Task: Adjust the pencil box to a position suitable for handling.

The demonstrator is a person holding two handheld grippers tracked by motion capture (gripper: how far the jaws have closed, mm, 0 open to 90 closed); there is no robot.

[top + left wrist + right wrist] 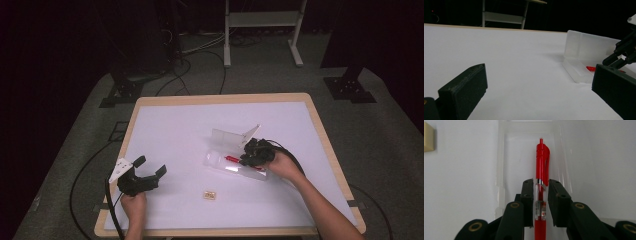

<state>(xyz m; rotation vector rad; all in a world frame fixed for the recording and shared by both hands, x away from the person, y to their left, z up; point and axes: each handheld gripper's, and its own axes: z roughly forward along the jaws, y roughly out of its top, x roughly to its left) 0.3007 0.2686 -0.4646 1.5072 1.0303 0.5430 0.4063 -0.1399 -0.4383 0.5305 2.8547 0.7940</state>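
Red retractable pen (541,157), with a clear barrel section and a red clip: lies lengthwise in the shallow tray of a clear plastic hinged case (500,157), push-button end pointing away from the camera of the right gripper view. Seen from the high view as a thin red streak (233,159) inside the same case (220,161), right of the middle of the white table with a pale wooden rim (175,125). Case lid up and tilted back on the far side.

Right gripper (541,187): black jaws down in the tray, one on each side of the pen's barrel, just below the clip. Stands narrowly parted, pads close beside the barrel, with a thin gap showing on the clip side; not clamped on the pen. In the high view, sits over the near-right end of the case (248,156), held by the person's right hand.

Left gripper (150,166): well apart from the case, near the table's left front corner, held low over the white surface. Jaws spread wide, nothing between them (540,75). Looks along the table toward the open case (579,47) and a glimpse of the red pen (591,68).

Small tan block (209,195): rests on the table between the two hands, nearer the front edge, apart from the case; also at the left edge of the right gripper view (428,137).
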